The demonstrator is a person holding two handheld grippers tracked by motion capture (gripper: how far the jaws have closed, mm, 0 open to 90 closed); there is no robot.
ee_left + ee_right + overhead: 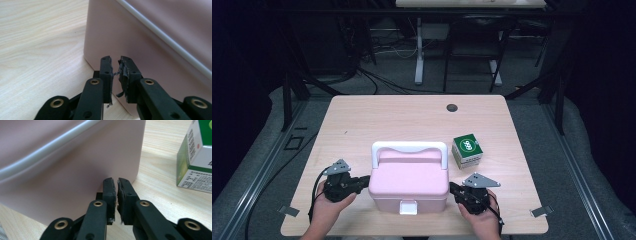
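A pink lidded box (409,180) with a white handle (409,147) and a white front latch (408,207) stands at the table's near middle. My left gripper (364,181) points at the box's left side, its tips just short of the wall. In the left gripper view the left gripper (117,62) shows a narrow gap between its pads with nothing in it, close to the pink box (150,45). My right gripper (453,189) points at the box's right side. In the right gripper view the right gripper (117,183) has its pads a hairline apart and empty, close to the pink box (75,170).
A green and white carton (467,150) stands just right of the box, also the carton (195,157) beyond my right jaws. The wooden table (412,115) has a dark round hole (452,107) near its far edge. Desk legs and cables stand on the floor behind.
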